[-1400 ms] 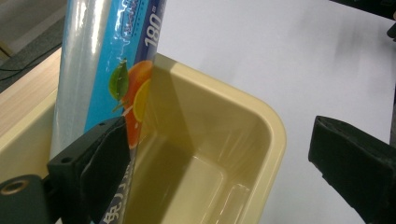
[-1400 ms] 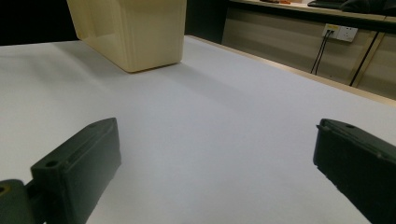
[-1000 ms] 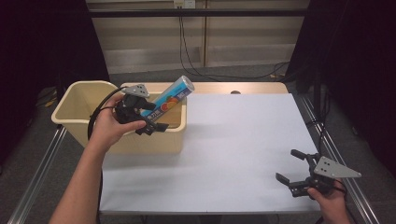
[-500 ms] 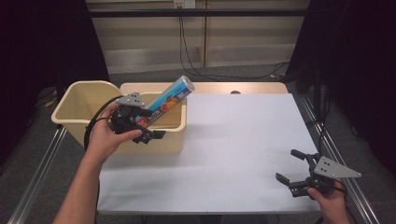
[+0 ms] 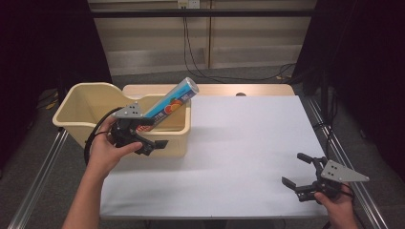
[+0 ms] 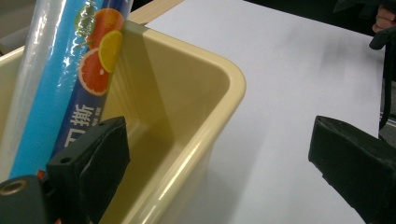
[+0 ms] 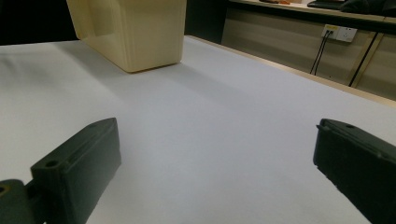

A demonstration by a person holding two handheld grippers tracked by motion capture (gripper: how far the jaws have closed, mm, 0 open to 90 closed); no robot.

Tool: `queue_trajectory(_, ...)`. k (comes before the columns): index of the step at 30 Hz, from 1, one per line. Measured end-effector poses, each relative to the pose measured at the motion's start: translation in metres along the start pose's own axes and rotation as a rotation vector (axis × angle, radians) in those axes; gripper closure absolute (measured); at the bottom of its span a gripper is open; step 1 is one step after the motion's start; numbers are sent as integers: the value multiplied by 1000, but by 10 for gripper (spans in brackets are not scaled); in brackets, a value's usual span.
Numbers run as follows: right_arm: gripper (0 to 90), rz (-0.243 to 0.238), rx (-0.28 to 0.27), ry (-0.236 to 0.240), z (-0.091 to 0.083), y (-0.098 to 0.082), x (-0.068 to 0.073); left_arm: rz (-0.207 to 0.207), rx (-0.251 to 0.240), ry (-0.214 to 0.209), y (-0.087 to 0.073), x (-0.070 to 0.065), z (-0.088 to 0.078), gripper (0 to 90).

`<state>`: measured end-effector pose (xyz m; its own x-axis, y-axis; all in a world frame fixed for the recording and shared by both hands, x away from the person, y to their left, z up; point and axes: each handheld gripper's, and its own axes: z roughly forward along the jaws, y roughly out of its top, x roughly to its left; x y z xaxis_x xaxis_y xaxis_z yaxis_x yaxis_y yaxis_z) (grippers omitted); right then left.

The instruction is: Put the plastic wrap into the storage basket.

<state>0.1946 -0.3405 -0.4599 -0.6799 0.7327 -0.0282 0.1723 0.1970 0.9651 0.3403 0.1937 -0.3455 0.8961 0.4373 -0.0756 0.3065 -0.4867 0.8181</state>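
Cream bin [image 5: 81,125], tube [image 5: 173,101] leaning inside, white table [image 5: 239,143]

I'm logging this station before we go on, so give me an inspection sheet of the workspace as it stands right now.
Surface: white table sheet, bare in the middle and front.
Job's things: cream bin at the left edge; blue fruit-print tube leaning inside it, top end past the rim.
Clutter: nothing seen.
Grippers: left gripper open at the bin's near wall, tube beside one jaw; right gripper open, low at the front right corner.
Cables: black cable looping from the left gripper; cords on the back wall.
Surroundings: dark curtains, metal side rails.
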Motion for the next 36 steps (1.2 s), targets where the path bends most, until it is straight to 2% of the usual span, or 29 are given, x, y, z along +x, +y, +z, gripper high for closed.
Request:
queue_trajectory(6,6,0,-1,2,0,0,0,-20,-21,3,-13,-3,-1,52)
queue_trajectory(10,6,4,1,-1,0,0,0,-16,-33,15,-20,-6,-3,52)
queue_trajectory(14,6,3,2,-1,0,0,1,-14,-95,32,-28,-8,-5,48)
queue_trajectory(17,6,3,-2,0,0,0,0,-11,-120,51,-32,-10,-9,50)
queue_trajectory(20,6,4,-3,-2,0,0,0,-9,-147,49,-33,-14,-13,48)
queue_trajectory(26,6,3,1,2,0,0,0,2,-140,28,-39,-25,-14,52)
queue_trajectory(36,6,5,1,-5,-1,-1,0,-14,-162,26,-66,-32,-2,53)
